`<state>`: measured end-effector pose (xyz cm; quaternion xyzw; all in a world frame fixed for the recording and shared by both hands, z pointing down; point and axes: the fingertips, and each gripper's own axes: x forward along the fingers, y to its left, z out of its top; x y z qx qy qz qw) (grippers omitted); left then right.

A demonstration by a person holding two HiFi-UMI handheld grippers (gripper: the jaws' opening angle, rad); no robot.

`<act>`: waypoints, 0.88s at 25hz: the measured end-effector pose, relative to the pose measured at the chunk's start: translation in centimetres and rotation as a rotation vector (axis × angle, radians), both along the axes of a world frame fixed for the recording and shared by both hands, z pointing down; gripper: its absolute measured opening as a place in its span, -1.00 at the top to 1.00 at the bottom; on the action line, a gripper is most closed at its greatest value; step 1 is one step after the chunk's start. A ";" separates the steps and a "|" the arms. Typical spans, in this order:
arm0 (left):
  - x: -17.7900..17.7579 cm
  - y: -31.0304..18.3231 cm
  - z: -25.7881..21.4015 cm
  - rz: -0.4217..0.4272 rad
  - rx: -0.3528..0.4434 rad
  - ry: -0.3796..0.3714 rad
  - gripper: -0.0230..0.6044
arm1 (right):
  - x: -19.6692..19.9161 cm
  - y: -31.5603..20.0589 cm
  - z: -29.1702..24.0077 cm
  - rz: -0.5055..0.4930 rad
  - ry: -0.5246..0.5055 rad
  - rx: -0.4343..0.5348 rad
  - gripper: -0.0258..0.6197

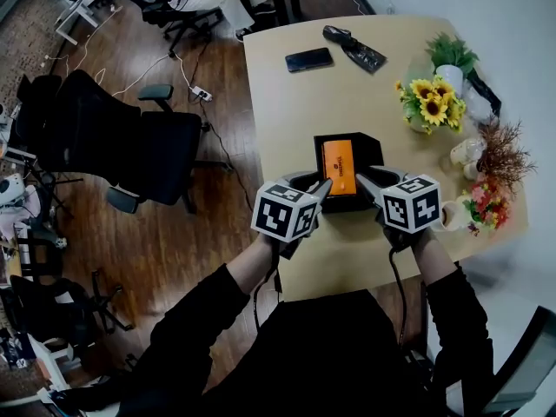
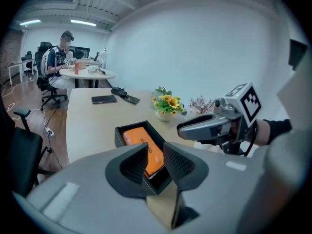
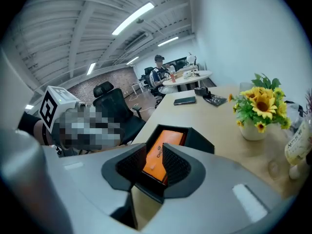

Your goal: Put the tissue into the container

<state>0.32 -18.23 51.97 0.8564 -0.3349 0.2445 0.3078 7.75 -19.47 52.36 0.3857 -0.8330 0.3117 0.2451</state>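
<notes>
Beige desk (image 1: 287,85) carries a black container (image 1: 371,146) with an orange tissue pack (image 1: 339,165) lying inside it. Held forward side by side, the left gripper (image 1: 324,185) and right gripper (image 1: 361,179) angle inward at the container's near rim, each pair of jaws slightly apart, gripping nothing.

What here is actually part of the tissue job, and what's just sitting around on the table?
Part of the job: orange tissue pack, black container it lies in, left gripper, right gripper.

Just lying about: phone, black device beside it, sunflowers, green plant, dried flowers.
</notes>
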 end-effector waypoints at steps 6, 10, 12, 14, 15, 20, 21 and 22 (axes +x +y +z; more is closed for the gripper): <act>-0.7 3.0 -3.4 0.041 0.133 -0.001 0.68 | -0.2 2.4 -4.0 0.029 0.001 0.115 0.60; -1.2 5.2 -5.4 0.082 0.230 -0.019 0.68 | -0.2 4.2 -6.2 0.053 0.023 0.193 0.60; -1.6 6.2 -6.3 0.092 0.277 -0.010 0.68 | -0.2 5.1 -7.1 0.064 0.040 0.234 0.60; -2.4 7.2 -7.2 0.086 0.325 0.005 0.68 | -0.2 5.9 -7.7 0.080 0.056 0.273 0.60; -2.9 7.7 -7.5 0.082 0.350 0.009 0.68 | -0.2 6.4 -8.0 0.090 0.060 0.292 0.60; -5.1 10.7 -8.8 0.078 0.433 0.038 0.68 | 0.0 9.6 -9.8 0.149 0.061 0.384 0.60; -5.5 11.4 -9.1 0.081 0.452 0.044 0.68 | 0.0 10.3 -10.3 0.164 0.057 0.405 0.60; -5.8 12.1 -9.4 0.087 0.471 0.050 0.68 | 0.0 11.1 -10.8 0.180 0.053 0.427 0.60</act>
